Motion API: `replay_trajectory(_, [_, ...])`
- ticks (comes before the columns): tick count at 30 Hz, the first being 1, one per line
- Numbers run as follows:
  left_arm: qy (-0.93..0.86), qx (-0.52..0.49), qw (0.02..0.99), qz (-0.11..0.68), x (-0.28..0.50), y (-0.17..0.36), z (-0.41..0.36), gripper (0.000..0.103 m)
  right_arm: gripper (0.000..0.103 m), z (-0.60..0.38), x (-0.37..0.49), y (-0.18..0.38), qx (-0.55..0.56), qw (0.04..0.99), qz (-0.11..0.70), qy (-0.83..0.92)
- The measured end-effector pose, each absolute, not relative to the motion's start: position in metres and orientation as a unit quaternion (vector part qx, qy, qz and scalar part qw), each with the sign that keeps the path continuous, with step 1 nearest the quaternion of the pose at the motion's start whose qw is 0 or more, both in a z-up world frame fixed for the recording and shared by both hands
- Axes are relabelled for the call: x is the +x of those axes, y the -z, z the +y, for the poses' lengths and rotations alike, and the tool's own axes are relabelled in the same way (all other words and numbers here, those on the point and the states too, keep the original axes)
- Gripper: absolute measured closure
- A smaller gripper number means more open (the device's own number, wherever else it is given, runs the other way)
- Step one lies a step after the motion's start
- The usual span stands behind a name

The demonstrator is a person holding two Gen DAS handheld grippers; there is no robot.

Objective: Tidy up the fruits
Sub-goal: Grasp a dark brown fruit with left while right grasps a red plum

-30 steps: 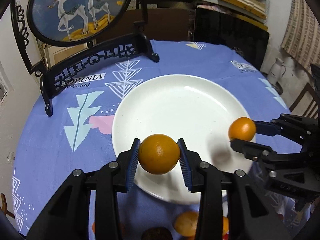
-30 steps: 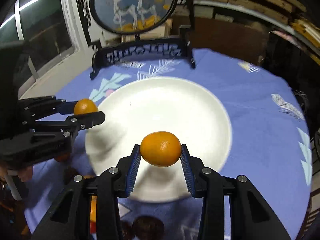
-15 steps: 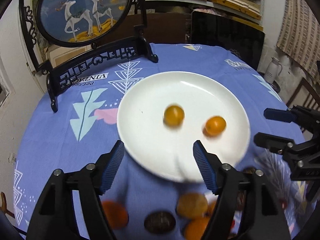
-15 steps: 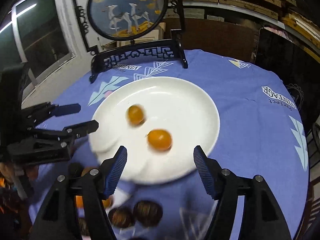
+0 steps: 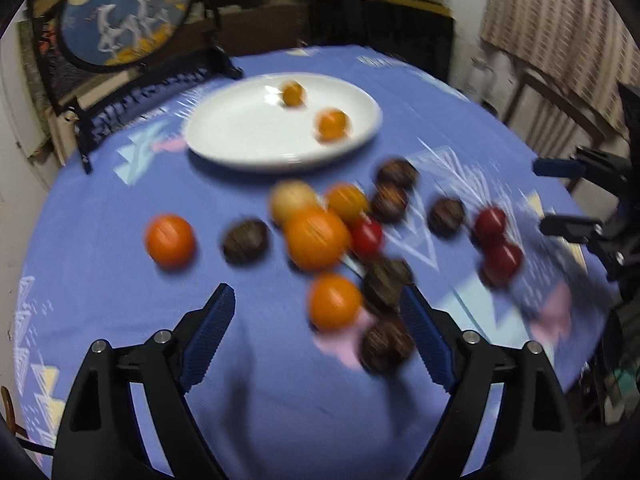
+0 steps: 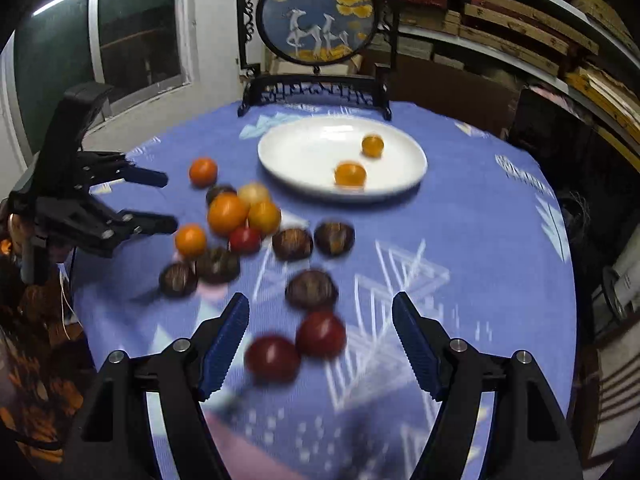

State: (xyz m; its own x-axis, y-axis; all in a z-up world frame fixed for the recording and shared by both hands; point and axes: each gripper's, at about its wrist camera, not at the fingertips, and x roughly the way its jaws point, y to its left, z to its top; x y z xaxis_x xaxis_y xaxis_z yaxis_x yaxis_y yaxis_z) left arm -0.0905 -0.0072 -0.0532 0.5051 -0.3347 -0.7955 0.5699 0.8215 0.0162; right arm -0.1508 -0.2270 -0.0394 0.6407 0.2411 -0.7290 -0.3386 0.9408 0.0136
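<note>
Fruit is seen in two places on the round table covered with a blue patterned cloth [image 6: 460, 240]: two small orange citrus fruits [image 6: 350, 174] lie apart on the white round ceramic plate [image 6: 304, 152], while oranges, red fruits and dark brown round fruits are scattered loose on the cloth nearer the grippers. The left gripper [image 5: 316, 338] is held over that scatter with its jaws opening, an orange fruit [image 5: 335, 306] lying on the cloth below the gap. The right gripper [image 6: 320, 338] is likewise opening, nothing clamped, above two dark red round fruits [image 6: 320, 334].

Bare cloth [image 6: 472, 232] right of white plate [image 6: 304, 152], fruit cluster [image 6: 240, 216] crowding near side, framed screen [image 6: 316, 20] blocking behind
</note>
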Motion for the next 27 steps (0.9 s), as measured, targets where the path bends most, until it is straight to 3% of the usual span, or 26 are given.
replay_trajectory(12, [0.277, 0.122, 0.839, 0.453, -0.101, 0.092, -0.042, 0.020, 0.029, -0.208, -0.154, 0.083, -0.012, 0.883, 0.432, -0.184])
replay_trajectory(14, [0.276, 0.126, 0.839, 0.452, -0.103, 0.093, -0.041, 0.032, 0.031, -0.202, -0.151, 0.087, -0.011, 0.880, 0.434, -0.192])
replay_trajectory(15, [0.278, 0.125, 0.836, 0.456, -0.102, 0.094, -0.040, 0.048, 0.036, -0.198, -0.149, 0.088, -0.011, 0.879, 0.434, -0.196])
replay_trajectory(16, [0.283, 0.120, 0.832, 0.463, -0.099, 0.095, -0.039, 0.062, 0.049, -0.196, -0.147, 0.090, -0.015, 0.879, 0.436, -0.194])
replay_trajectory(17, [0.285, 0.114, 0.829, 0.467, -0.098, 0.095, -0.037, 0.062, 0.063, -0.195, -0.146, 0.091, -0.017, 0.878, 0.437, -0.193])
replay_trajectory(27, [0.282, 0.096, 0.848, 0.438, -0.096, 0.070, -0.013, 0.063, 0.064, -0.202, -0.148, 0.073, 0.000, 0.884, 0.420, -0.205])
